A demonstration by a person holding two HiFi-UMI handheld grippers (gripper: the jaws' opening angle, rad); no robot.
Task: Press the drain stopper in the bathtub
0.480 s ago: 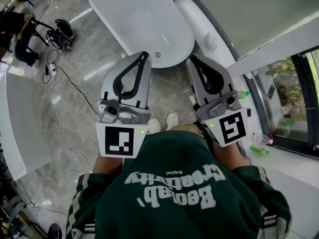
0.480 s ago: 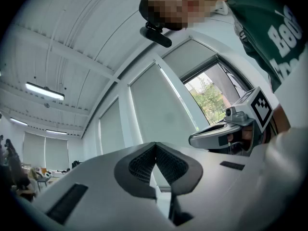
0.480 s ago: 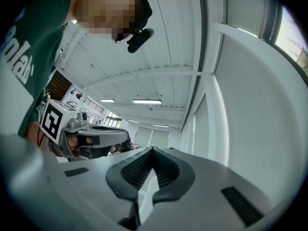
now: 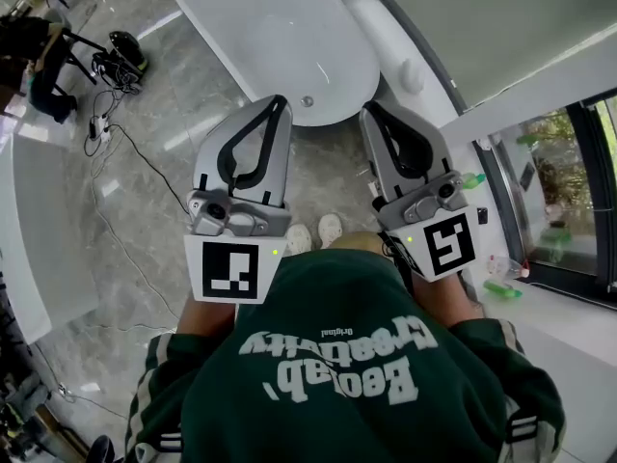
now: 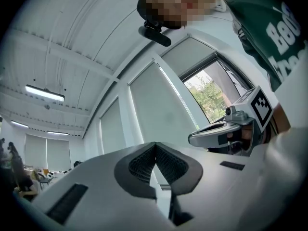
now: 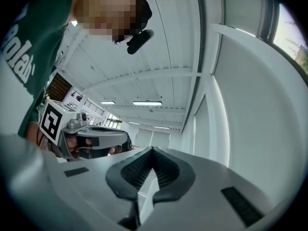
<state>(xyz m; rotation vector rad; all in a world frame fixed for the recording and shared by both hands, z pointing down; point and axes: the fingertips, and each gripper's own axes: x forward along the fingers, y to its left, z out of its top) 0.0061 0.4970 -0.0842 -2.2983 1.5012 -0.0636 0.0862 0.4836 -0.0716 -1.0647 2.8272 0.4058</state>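
Both are clenched with nothing in them. The left hand-held gripper (image 4: 279, 102) has its grey jaws meeting at the tips, and its own view (image 5: 155, 145) shows only ceiling and window blinds through the loop between the black pads. Same deal for the right hand-held gripper (image 4: 370, 113): tips together, empty, aimed up at the ceiling in its own view (image 6: 153, 149). Both sit mid-frame in the head view, held up in front of the chest, nowhere near the job yet.

The small round metal drain stopper (image 4: 308, 101) is at the near end of the white oval freestanding bathtub (image 4: 253, 33), top centre of the frame. From above it lands between the two sets of tips, but it looks well below them. The tub seems dry and empty apart from that stopper.

What could go wrong, imo: the stopper is small and the clenched tips are narrow, so a push that lands off-centre could skid onto the glossy tub bottom instead of clicking it down. Leaning over the rim from the grey marble floor (image 4: 145, 258) could also knock a gripper against the tub edge.
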